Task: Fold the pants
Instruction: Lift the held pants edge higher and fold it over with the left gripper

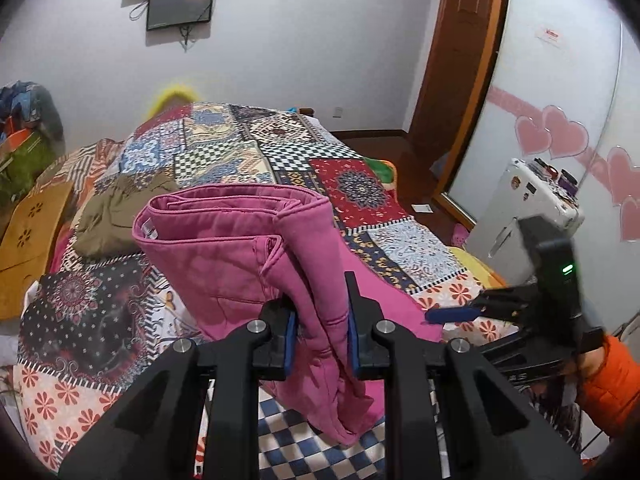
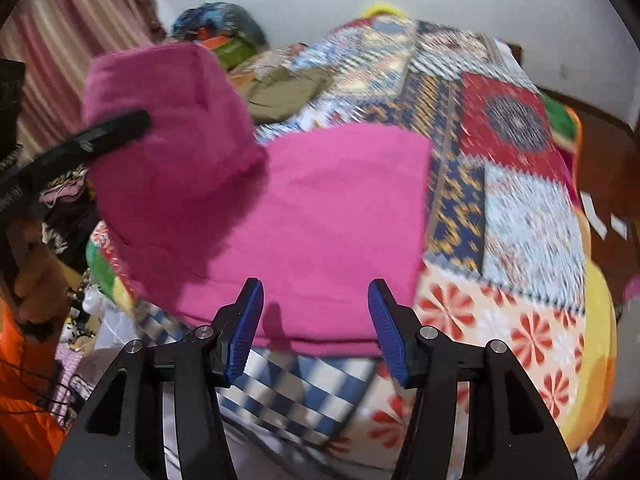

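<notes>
olive-brown garment point(image 1: 116, 216) lying on the patchwork bedspread point(image 1: 360, 188), far left. centre: pink pants point(image 1: 248, 248), partly folded, one end raised off the bed and the rest lying flat on the bedspread. left gripper point(image 1: 322, 332), jaws closed on a bunched fold of the pants. right: right gripper point(image 2: 316, 316), jaws parted and empty, just above the near edge of the flat part; orange sleeve point(image 1: 612, 384) behind it.
</notes>
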A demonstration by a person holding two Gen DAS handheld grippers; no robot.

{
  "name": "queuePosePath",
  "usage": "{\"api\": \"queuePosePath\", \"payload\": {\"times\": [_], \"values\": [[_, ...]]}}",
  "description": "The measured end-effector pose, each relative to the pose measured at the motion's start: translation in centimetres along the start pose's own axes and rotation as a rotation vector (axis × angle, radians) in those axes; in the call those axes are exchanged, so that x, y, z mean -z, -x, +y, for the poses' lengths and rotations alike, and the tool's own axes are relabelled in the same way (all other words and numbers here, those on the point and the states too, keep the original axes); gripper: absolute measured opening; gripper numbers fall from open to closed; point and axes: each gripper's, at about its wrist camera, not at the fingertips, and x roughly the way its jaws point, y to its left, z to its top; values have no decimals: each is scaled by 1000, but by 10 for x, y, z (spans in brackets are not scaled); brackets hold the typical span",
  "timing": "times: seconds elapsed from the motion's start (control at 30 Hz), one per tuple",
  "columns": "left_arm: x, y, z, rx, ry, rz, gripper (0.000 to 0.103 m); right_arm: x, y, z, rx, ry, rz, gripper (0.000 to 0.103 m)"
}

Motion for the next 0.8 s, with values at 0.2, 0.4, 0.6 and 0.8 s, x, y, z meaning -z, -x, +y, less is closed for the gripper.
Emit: {"api": "queuePosePath", "payload": {"times": [0.2,0.4,0.6,0.8], "values": [[-5,-11,-19,23,-36,15,20,10,-12,-5,-14,-18,2,52],[-11,-28,-39,65,-68,49,20,11,-14,-6,-44,-32,-6,52],[-17,-47,-50,114,-57,85,17,12,-14,-7,-56,-36,-10,53],[-23,-60,-57,178,-39,112,16,13,-15,-9,-68,-43,-15,53]]}}
